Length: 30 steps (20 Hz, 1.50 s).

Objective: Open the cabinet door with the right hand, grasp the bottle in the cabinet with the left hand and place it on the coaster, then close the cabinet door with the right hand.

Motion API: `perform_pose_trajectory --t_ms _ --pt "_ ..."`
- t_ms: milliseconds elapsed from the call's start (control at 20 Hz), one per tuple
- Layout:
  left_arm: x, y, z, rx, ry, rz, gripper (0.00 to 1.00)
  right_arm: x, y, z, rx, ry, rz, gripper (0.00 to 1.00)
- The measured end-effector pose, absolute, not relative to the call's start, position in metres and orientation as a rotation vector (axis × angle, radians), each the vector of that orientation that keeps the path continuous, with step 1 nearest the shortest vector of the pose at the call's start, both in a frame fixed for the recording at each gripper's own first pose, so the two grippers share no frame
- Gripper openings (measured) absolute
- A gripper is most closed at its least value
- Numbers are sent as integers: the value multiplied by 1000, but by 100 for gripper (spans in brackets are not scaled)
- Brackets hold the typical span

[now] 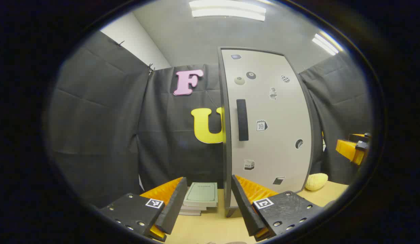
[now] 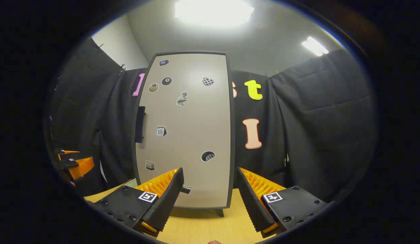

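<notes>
cabinet door (image 2: 184, 135) closed, upright on tabletop (image 2: 203, 227), handle (image 1: 242, 120) at its left edge | left gripper (image 1: 206, 200) fingers apart, empty, facing handle | right gripper (image 2: 210, 196) fingers apart, empty, before door | stacked books (image 1: 200, 198) beside cabinet

"10" on cabinet door (image 1: 267, 122) sticker

Staged test booth: black cloth walls (image 1: 94, 118) (ceiling strip lights (image 1: 226, 10)).
</notes>
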State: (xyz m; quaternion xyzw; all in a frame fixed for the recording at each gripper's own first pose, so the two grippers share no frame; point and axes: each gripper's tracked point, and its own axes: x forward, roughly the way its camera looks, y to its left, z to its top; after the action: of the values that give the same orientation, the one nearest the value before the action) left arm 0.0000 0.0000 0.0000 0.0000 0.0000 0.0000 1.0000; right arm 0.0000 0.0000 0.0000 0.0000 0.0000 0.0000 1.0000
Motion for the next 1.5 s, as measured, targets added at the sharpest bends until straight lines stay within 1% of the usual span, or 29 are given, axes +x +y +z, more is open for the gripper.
perform_pose_trajectory --t_ms 800,850,900,1000,1300,1500 --pt "-10 7 5 20 -15 18 78 -1 9 -8 6 33 16 97" --pt "-11 9 5 19 -17 21 81 -1 9 -7 2 32 16 98" --pt "-11 10 6 18 -16 23 78 0 11 -7 1 32 16 97" --pt "-10 14 5 16 -15 27 78 1 14 -5 4 33 19 98" --pt "-13 30 11 25 -31 49 78 8 29 2 7 31 45 97" --pt "-16 44 12 35 -33 73 78 15 48 11 4 33 89 98"
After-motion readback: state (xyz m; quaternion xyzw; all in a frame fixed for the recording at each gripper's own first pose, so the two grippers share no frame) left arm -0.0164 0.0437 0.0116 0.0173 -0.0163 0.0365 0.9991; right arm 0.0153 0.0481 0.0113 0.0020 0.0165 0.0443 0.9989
